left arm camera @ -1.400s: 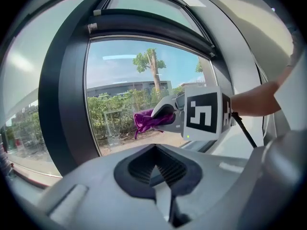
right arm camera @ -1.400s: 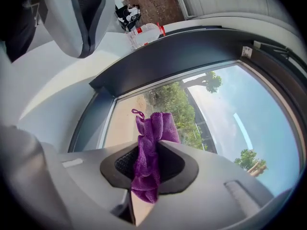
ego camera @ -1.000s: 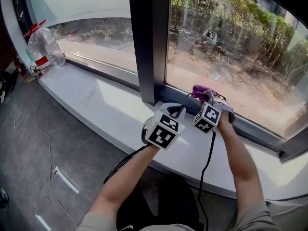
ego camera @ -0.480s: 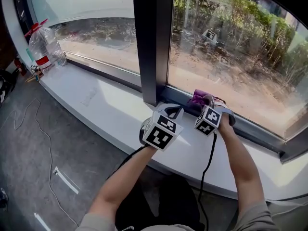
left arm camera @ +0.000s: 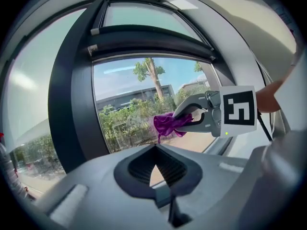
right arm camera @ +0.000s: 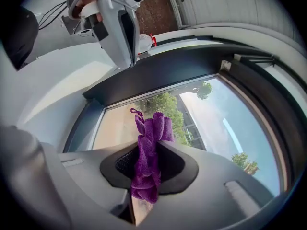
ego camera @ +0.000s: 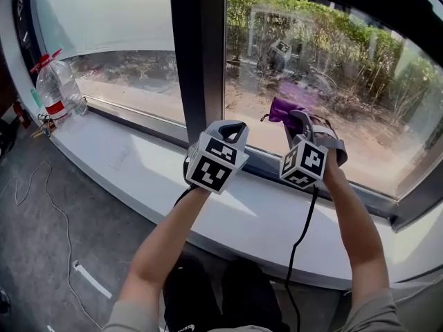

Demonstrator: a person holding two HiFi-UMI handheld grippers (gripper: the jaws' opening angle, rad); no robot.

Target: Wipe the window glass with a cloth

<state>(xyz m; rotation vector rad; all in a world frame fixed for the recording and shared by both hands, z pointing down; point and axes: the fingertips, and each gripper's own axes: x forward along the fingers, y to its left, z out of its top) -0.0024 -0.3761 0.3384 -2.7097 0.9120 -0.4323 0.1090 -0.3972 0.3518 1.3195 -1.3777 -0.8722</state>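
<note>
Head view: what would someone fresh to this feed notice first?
The purple cloth, pinched in the right tongs and held up close to the window glass, right of the dark frame post. Next, the left tongs, shut on nothing, above the white sill, and a plastic bottle standing at the sill's far left end.

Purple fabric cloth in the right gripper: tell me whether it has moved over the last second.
Yes. The purple fabric cloth rose from the dark bottom window rail up in front of the glass pane.
</note>
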